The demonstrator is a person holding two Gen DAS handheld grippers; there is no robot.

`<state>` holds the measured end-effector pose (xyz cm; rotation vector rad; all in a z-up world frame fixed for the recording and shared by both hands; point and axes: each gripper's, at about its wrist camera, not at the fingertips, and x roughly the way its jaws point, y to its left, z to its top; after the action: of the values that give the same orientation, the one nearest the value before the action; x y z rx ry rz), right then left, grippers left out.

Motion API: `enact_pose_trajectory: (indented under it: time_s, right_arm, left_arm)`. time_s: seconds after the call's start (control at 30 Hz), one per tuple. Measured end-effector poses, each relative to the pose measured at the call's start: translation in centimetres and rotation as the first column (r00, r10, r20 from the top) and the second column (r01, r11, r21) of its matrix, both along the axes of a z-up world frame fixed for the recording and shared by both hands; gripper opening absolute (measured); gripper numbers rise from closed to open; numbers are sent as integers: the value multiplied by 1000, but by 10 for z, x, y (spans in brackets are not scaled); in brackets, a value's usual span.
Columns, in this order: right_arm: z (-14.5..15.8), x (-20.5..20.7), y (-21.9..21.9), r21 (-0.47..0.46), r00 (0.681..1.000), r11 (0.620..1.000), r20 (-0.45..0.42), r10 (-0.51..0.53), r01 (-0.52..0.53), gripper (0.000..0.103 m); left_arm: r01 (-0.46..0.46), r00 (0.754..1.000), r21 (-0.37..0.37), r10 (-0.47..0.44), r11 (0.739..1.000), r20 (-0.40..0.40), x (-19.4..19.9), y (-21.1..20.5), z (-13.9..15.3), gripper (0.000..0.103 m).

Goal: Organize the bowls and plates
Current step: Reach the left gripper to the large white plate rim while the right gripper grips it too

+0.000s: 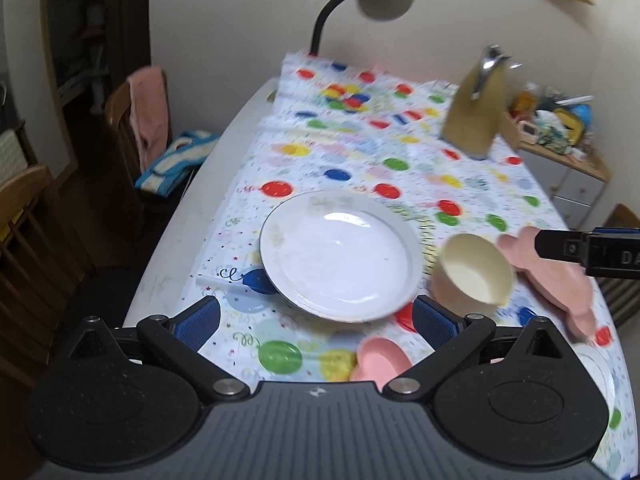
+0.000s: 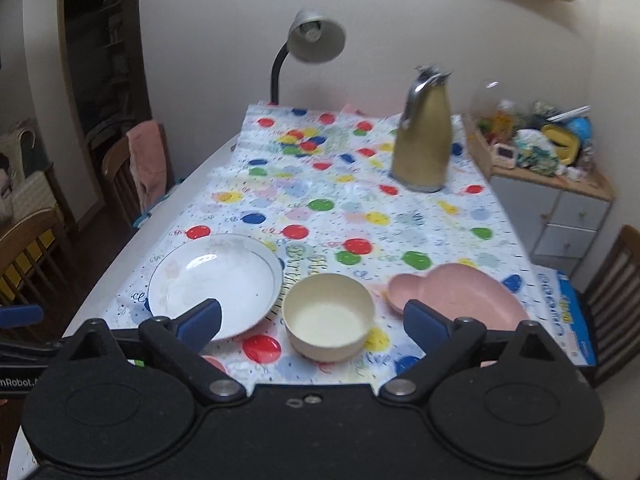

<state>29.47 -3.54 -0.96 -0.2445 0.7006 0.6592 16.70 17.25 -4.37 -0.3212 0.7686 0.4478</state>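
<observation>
A white plate [image 1: 340, 256] [image 2: 216, 284] lies on the balloon-print tablecloth [image 1: 360, 152]. To its right stands a cream bowl [image 1: 474, 274] [image 2: 328, 316], then a pink divided plate [image 1: 552, 276] [image 2: 456, 296]. A small pink dish [image 1: 380, 360] [image 2: 214, 362] sits nearer me. My left gripper [image 1: 316, 316] is open and empty, hovering at the white plate's near rim. My right gripper [image 2: 314, 318] is open and empty, just short of the cream bowl, and also shows at the right edge [image 1: 592, 252] in the left wrist view.
A gold thermos jug [image 2: 422, 144] stands far right on the table and a desk lamp [image 2: 316, 36] at the far end. Wooden chairs [image 1: 136, 120] line the left side. A cluttered cabinet [image 2: 552, 184] and a printed box [image 2: 568, 316] are on the right. Another white plate's rim [image 1: 600, 368] shows near right.
</observation>
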Motion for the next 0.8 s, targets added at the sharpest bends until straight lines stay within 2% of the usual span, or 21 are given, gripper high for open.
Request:
enact_pose_trajectory:
  time_s: [0.17,0.33,0.47,0.6,0.77,0.8]
  right_arm:
    - [-27,55,47,-69,995,997,-89,39,-45,86]
    - [-54,108,87,-86,966,994,-254,47,-71,81]
    - [-79,137,113,-120,942,989,-335,37,-82,81]
    - [-102,154,129,-136,924,986,-381,36,-95,74]
    - [-121,168,137,-132,899,986,-436,32,-99,54]
    - [-124,170,139,-130,895,986,-444,33,-101,48]
  left_arm:
    - [-56,996,-62,52,996,-67,38,36,-19,103]
    - [-98,991,-99,87,990,-106,68,64,-38,103]
    - [-158,980,-137,138,978,-140,83,84,-56,102]
    - [-185,973,-157,158,970,-169,91,96,-72,101]
    - [-192,969,-185,156,964,-194,99,103,-88,89]
    - [-190,969,-186,154,964,-193,100,104,-90,82]
